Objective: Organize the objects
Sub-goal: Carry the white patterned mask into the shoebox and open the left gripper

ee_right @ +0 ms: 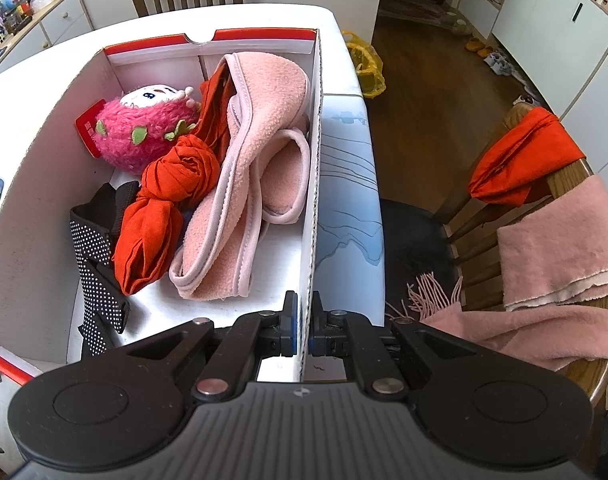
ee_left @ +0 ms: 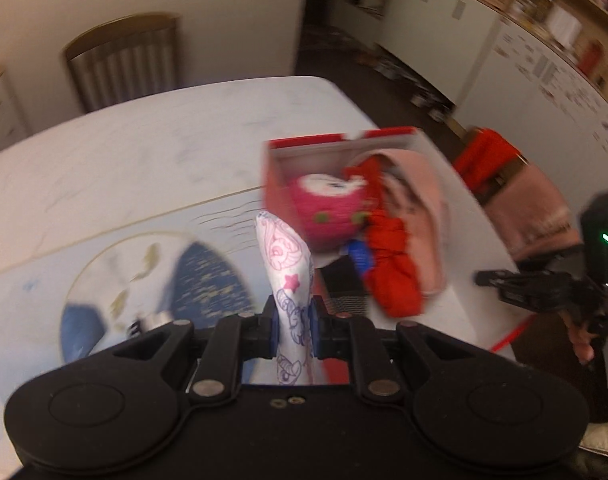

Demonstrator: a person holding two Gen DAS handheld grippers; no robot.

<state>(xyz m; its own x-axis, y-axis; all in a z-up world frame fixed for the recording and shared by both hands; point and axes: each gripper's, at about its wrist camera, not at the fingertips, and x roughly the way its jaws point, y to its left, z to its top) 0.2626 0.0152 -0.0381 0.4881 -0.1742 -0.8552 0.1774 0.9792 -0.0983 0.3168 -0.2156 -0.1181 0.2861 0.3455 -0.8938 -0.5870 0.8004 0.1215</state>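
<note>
Left gripper (ee_left: 294, 330) is clamped on a white sock printed with pink and purple ponies (ee_left: 288, 264), up over the blue-patterned table (ee_left: 104, 152). Further right sits the red-rimmed white cardboard box (ee_right: 208, 42), stuffed with a pink plush strawberry (ee_right: 144, 136), knotted orange cloth (ee_right: 164, 208) and pink fleece slippers (ee_right: 260, 120). Right gripper (ee_right: 302, 320) pinches the box's right wall, jaws together.

A white sock (ee_left: 288, 280) printed with pink and purple ponies stands upright, pinched between the left jaws, near the red-rimmed box (ee_right: 314, 184) whose right wall the right jaws clamp.
</note>
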